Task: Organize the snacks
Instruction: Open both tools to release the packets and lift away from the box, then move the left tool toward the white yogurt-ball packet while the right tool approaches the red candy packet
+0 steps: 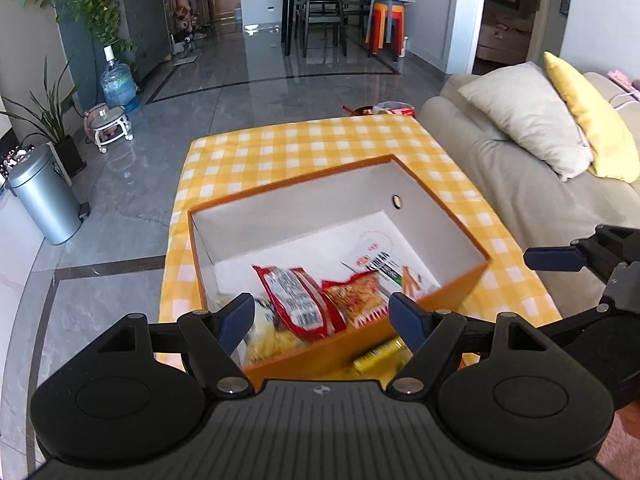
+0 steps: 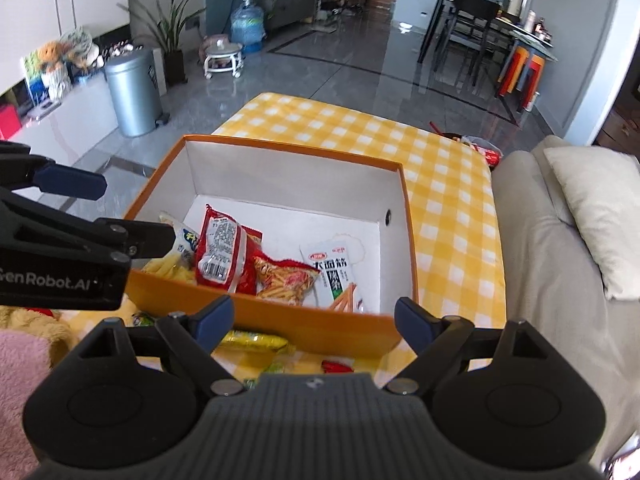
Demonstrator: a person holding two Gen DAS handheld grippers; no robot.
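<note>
An orange box with a white inside stands on the yellow checked tablecloth. Inside lie several snack packets: a red packet, an orange-red one, a white one and a yellow one. A yellow packet lies on the cloth outside the near wall. My left gripper hangs open above the near wall, holding nothing. My right gripper is open above the same wall, empty.
A beige sofa with cushions borders the table's right side. More small packets lie on the cloth near me. A metal bin stands on the floor to the left. A pink and yellow plush sits at the lower left.
</note>
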